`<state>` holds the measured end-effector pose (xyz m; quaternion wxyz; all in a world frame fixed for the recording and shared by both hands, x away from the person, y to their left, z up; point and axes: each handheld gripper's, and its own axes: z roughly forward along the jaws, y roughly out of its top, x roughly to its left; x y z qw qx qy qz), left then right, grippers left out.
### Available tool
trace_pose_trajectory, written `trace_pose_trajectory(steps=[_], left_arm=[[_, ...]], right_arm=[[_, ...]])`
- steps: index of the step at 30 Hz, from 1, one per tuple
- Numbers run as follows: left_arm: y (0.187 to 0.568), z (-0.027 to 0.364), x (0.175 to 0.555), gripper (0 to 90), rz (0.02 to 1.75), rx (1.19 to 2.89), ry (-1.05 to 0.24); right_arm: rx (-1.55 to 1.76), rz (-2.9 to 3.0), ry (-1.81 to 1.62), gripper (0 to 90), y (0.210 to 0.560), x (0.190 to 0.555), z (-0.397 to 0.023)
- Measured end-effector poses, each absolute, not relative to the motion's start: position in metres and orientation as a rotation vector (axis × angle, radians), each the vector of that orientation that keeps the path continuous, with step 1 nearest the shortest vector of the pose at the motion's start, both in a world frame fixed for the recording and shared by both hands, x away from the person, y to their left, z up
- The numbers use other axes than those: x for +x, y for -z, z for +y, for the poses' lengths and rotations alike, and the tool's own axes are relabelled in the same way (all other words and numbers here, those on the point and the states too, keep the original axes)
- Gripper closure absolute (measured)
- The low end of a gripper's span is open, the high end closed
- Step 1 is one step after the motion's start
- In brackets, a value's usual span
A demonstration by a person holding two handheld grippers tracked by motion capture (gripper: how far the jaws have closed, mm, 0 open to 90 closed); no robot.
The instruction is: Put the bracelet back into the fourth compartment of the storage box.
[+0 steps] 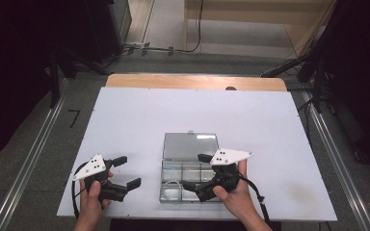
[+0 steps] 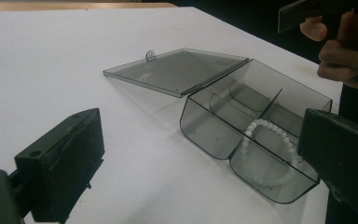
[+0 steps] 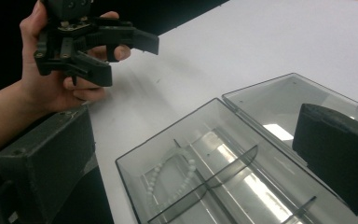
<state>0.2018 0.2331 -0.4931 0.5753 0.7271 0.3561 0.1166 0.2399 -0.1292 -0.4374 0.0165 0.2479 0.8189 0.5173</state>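
From the high view, a clear compartment box (image 1: 191, 180) is seen lying near the front edge of the white table (image 1: 139, 120), its lid (image 1: 191, 146) folded back flat toward twelve o'clock. The right gripper (image 1: 200, 172) is held over the box's right half, jaws spread apart with nothing between them. The left gripper (image 1: 127, 171) is held well apart at nine o'clock of the box, jaws also spread and empty. A faint pale ring, the bead bracelet (image 1: 172, 185), can be made out in the front left compartment.

In the left gripper view, the box (image 2: 256, 126) is found at about two o'clock from the open jaws, and the bracelet (image 2: 272, 154) is seen lying curled in the nearest compartment, draped against a divider. The right hand (image 2: 349, 56) is seen above the far end.

In the right gripper view, the bracelet (image 3: 172, 175) lies at about seven o'clock between the parted jaws, inside the box (image 3: 242, 172); the left gripper (image 3: 116, 51) is held clear beyond it at eleven o'clock.

The box's long axis is judged to run left to right across the table. The right gripper is judged the nearer one, directly above the compartments, so any next reach is judged to be downward.
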Motion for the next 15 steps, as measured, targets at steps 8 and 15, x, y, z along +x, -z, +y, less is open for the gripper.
trace_pose_trajectory(steps=[8,15], left_arm=[[0.493,0.234,0.199,0.3,0.834,1.691,-0.273],[0.492,0.233,0.197,0.3,0.834,1.693,-0.276]], right_arm=[[0.799,2.521,-1.608,0.0,0.437,0.248,-0.136],[0.834,2.501,-1.612,0.0,0.438,0.258,-0.144]])
